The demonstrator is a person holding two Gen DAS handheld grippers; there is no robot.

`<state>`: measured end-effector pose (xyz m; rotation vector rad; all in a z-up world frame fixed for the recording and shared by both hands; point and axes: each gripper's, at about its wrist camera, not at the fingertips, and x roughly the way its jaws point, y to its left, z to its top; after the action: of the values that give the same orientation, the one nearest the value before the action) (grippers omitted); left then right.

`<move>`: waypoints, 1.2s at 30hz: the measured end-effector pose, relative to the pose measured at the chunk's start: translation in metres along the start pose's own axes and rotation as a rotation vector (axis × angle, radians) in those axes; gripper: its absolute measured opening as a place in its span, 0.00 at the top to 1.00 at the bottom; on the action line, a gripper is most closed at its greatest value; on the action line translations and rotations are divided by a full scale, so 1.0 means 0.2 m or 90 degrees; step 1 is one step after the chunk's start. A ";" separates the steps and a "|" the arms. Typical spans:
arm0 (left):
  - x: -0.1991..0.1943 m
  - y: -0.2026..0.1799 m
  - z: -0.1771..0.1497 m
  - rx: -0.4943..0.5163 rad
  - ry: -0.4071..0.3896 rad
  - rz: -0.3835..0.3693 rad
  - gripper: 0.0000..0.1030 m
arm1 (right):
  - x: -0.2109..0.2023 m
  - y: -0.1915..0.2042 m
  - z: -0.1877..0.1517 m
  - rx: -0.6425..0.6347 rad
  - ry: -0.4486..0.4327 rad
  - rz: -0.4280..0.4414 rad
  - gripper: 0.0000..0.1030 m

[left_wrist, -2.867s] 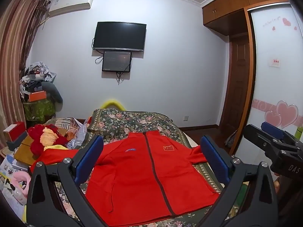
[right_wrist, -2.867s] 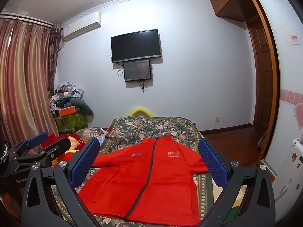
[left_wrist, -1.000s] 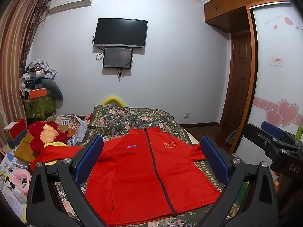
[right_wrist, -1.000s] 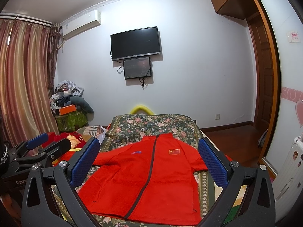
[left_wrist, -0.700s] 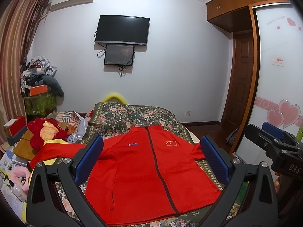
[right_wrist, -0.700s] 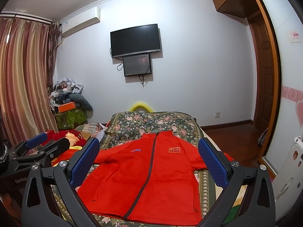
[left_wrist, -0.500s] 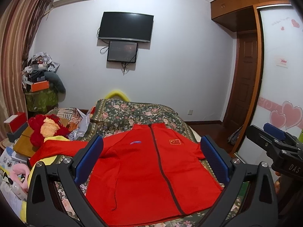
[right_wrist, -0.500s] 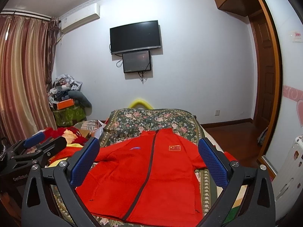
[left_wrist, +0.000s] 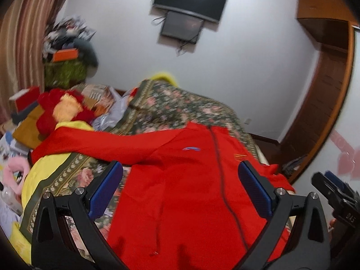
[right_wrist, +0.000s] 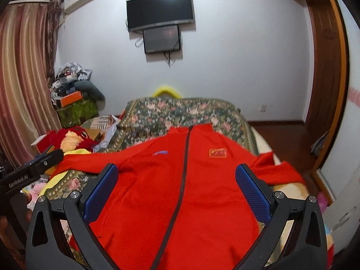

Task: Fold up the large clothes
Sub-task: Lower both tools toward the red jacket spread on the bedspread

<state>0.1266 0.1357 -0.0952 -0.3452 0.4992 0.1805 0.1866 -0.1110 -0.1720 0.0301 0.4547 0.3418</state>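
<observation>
While the red zip-up jacket (right_wrist: 180,193) is lying spread face-up on the floral bed (right_wrist: 180,110), both the left gripper (left_wrist: 180,191) and right gripper (right_wrist: 177,191) are hovering agape, empty; soft and floppy, it is probably inviting grips at sleeve cuffs.

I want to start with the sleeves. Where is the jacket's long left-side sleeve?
In the left wrist view the sleeve stretches left off the red jacket, across the floral bedspread, ending below the red plush toy.

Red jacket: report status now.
Left gripper and right gripper open, empty. Red jacket spread flat on bed, zipped, unfolded. Nothing on it.
</observation>
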 end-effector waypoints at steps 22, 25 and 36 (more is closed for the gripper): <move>0.83 1.23 0.05 -0.217 0.206 0.074 0.00 | 0.88 -0.04 0.09 -0.043 0.179 -0.114 0.00; 0.88 1.39 0.02 -0.274 0.226 0.048 0.00 | 0.99 -0.05 0.07 -0.027 0.232 -0.094 0.00; 0.99 1.88 -0.06 -0.508 0.161 0.007 0.25 | 1.15 -0.09 -0.02 0.048 0.359 -0.013 0.00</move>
<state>0.1987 0.4967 -0.3078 -1.1551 0.6665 0.3471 0.3845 -0.0524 -0.2759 0.0013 1.0256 0.3098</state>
